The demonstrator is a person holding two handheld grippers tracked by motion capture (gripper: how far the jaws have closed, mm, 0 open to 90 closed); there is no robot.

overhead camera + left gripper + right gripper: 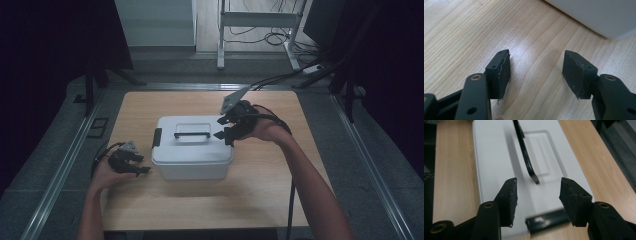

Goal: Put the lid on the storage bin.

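A white lidded box [192, 155] stands in the middle of the wooden table [260, 195]. A black handle [192, 134] lies on its lid and a black latch [157, 138] sits on its left end. My right gripper [221, 128] hovers open at the box's right end, above the lid edge. In the right gripper view the jaws [538, 182] frame the lid [494, 157] and the handle [525, 155], with the near latch [546, 220] below them and nothing held. My left gripper [144, 169] rests low on the table left of the box, open and empty [537, 56].
The box's lower corner [599, 15] lies just beyond the left jaws. Bare wood [461, 30] spreads under them. Behind the table stand a white metal frame [260, 20] and loose cables [280, 37] on the floor. Dark curtains flank both sides.
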